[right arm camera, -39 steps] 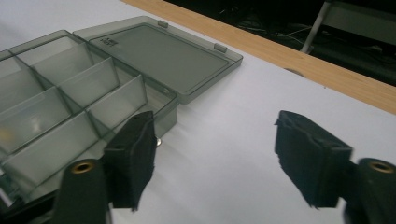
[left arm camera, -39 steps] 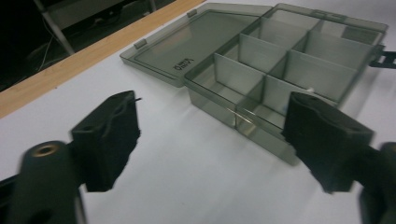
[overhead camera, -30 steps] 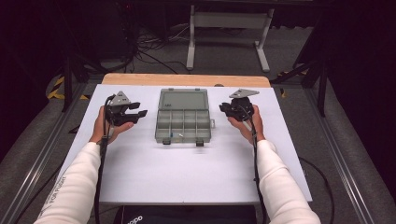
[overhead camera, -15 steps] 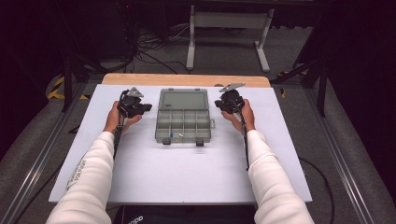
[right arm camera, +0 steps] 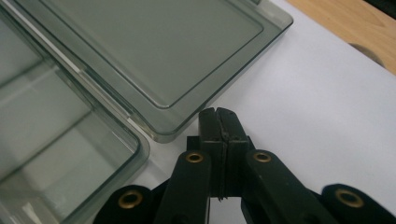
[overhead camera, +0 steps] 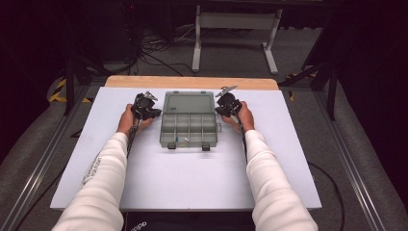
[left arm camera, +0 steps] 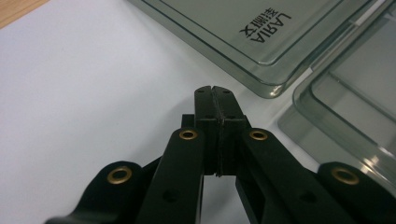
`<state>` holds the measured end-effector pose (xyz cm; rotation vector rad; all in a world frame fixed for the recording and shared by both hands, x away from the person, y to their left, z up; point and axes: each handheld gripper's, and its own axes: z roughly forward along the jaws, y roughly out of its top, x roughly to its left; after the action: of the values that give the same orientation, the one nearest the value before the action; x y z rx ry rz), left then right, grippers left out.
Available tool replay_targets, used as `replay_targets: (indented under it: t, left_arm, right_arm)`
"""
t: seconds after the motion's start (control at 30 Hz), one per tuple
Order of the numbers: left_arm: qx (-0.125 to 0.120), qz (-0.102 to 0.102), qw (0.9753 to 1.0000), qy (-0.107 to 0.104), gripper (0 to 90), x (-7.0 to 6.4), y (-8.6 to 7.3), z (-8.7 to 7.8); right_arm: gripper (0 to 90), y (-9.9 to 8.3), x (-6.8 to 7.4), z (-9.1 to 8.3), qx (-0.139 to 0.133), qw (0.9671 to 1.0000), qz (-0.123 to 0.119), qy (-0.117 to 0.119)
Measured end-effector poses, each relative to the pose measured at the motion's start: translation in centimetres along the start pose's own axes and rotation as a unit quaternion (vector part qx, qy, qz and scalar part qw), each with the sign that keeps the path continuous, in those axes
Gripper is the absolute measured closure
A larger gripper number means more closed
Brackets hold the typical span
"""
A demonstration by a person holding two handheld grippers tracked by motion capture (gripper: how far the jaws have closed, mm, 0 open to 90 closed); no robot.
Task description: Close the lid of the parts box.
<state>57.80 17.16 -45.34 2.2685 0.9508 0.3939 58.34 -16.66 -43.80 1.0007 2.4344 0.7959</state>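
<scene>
The organizer box (overhead camera: 188, 126) lies open at the middle of the white surface (overhead camera: 183, 183), lid (overhead camera: 188, 102) flat toward 12 o'clock, long axis running 9 to 3. The left hand-held gripper (overhead camera: 155, 112) sits at its 9 o'clock, the right hand-held gripper (overhead camera: 219, 109) at 3, each just beside the hinge corner, equally near, jaws pressed together on nothing. One front compartment holds a few small bits; the others look bare.

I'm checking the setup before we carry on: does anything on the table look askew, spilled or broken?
Nothing stands out. The organizer box sits square on the white mat, its lid open flat behind it, uncracked. The left gripper and right gripper flank it, jaws shut on nothing.
</scene>
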Motion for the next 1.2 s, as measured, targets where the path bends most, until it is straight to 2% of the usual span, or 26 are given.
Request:
replay_targets:
  t: [0.07, 0.17, 0.3, 0.37, 0.4, 0.5, 0.6, 0.63, 0.67, 0.7, 0.8, 0.83, 0.9, 0.97, 1.0, 1.2]
  left_arm:
    - [0.001, 0.001, 1.0000, -0.001, 89.4, 0.0, 0.1, 0.1]
    - [0.001, 0.009, 1.0000, 0.004, 89.4, -0.1, 0.6, 0.5]
    - [0.000, -0.004, 1.0000, 0.005, 89.4, 0.2, 0.8, 0.8]
    - [-0.003, -0.012, 0.9999, 0.005, 89.3, 0.2, 1.0, 0.9]
    - [-0.004, -0.009, 0.9999, 0.008, 89.3, 0.3, 1.0, 1.0]
    - [-0.007, -0.018, 0.9998, 0.007, 89.3, 0.4, 1.3, 1.3]
    - [-0.009, -0.019, 0.9997, 0.011, 89.3, 0.4, 1.5, 1.5]
    - [-0.012, -0.028, 0.9995, 0.008, 89.3, 0.4, 1.5, 1.6]
    - [-0.012, -0.028, 0.9995, 0.008, 89.2, 0.4, 1.5, 1.6]
    - [-0.016, -0.032, 0.9993, 0.010, 89.2, 0.4, 1.6, 1.7]
    - [-0.019, -0.029, 0.9993, 0.016, 89.2, 0.4, 1.6, 1.6]
    - [-0.020, -0.031, 0.9993, 0.010, 89.2, 0.4, 1.6, 1.5]
    - [-0.032, -0.027, 0.9990, 0.013, 89.0, 0.4, 1.8, 1.2]
    - [-0.042, -0.028, 0.9986, 0.018, 88.9, 0.5, 2.0, 0.9]
    - [-0.043, -0.028, 0.9986, 0.015, 88.9, 0.5, 2.1, 0.7]
    - [-0.065, -0.027, 0.9972, 0.025, 89.0, 0.5, 2.9, -0.1]
  right_arm:
    - [90.0, -0.1, -0.1, 0.2, 0.006, 1.0000, -0.002, 0.001]
    - [90.0, -0.3, -0.4, 0.4, 0.000, 1.0000, 0.004, 0.005]
    - [90.0, -0.3, -0.4, 0.6, -0.007, 0.9999, -0.008, 0.006]
    - [90.0, -0.5, -0.7, 0.7, -0.016, 0.9998, -0.003, 0.015]
    - [90.0, -0.5, -0.8, 0.7, -0.020, 0.9996, -0.001, 0.018]
    - [90.0, -0.4, -0.8, 1.0, -0.027, 0.9995, -0.006, 0.017]
    - [90.0, -0.3, -0.8, 1.2, -0.031, 0.9994, -0.005, 0.014]
    - [90.0, -0.2, -1.0, 1.4, -0.036, 0.9992, 0.008, 0.016]
    - [90.0, -0.2, -1.0, 1.4, -0.036, 0.9992, 0.008, 0.016]
    - [90.0, -0.2, -1.0, 1.5, -0.040, 0.9991, 0.011, 0.014]
    - [90.0, 0.1, -0.8, 1.7, -0.047, 0.9988, 0.013, -0.001]
    - [90.0, 0.1, -0.6, 1.5, -0.056, 0.9983, 0.010, -0.009]
    - [90.0, 0.1, -0.6, 1.2, -0.076, 0.9968, 0.023, -0.010]
    - [90.0, 0.3, -0.6, 0.9, -0.078, 0.9968, 0.015, -0.013]
    - [90.0, 0.3, -0.6, 0.9, -0.079, 0.9967, 0.015, -0.012]
    - [90.0, 0.9, -0.6, 0.3, -0.100, 0.9947, 0.013, -0.022]
